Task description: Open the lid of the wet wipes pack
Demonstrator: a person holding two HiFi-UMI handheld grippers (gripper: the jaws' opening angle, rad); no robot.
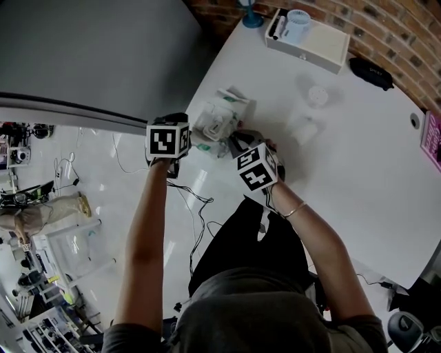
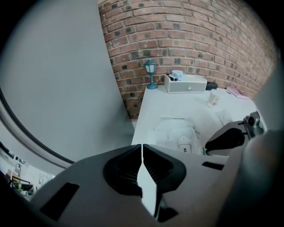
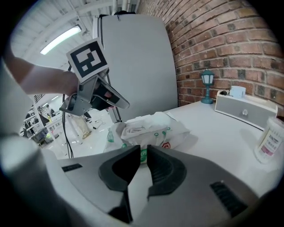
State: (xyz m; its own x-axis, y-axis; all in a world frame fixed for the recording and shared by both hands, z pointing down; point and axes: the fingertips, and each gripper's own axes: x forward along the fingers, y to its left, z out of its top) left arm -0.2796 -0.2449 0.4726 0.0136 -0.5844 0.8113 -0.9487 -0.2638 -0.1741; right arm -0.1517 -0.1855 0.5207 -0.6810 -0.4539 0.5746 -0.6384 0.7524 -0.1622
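The wet wipes pack (image 1: 222,117) is white with green print and lies near the left edge of the white table (image 1: 358,158). In the right gripper view the pack (image 3: 153,128) fills the middle, its flat lid label (image 3: 133,129) facing up. My right gripper (image 3: 142,153) has its jaws drawn to a narrow gap, and the pack's near end sits in it. My left gripper (image 2: 142,148) is shut and empty. It hangs above and left of the pack (image 2: 177,135), clear of it, and shows as the marker cube with dark jaws (image 3: 119,102). In the head view, both cubes hide the jaws.
At the back of the table stand a white box (image 1: 313,45) with a cup, a blue lamp (image 1: 251,15) and a small bottle (image 1: 318,95). A dark pouch (image 1: 370,72) lies by the brick wall. A grey panel (image 1: 89,55) stands left, with the table edge and floor cables beneath.
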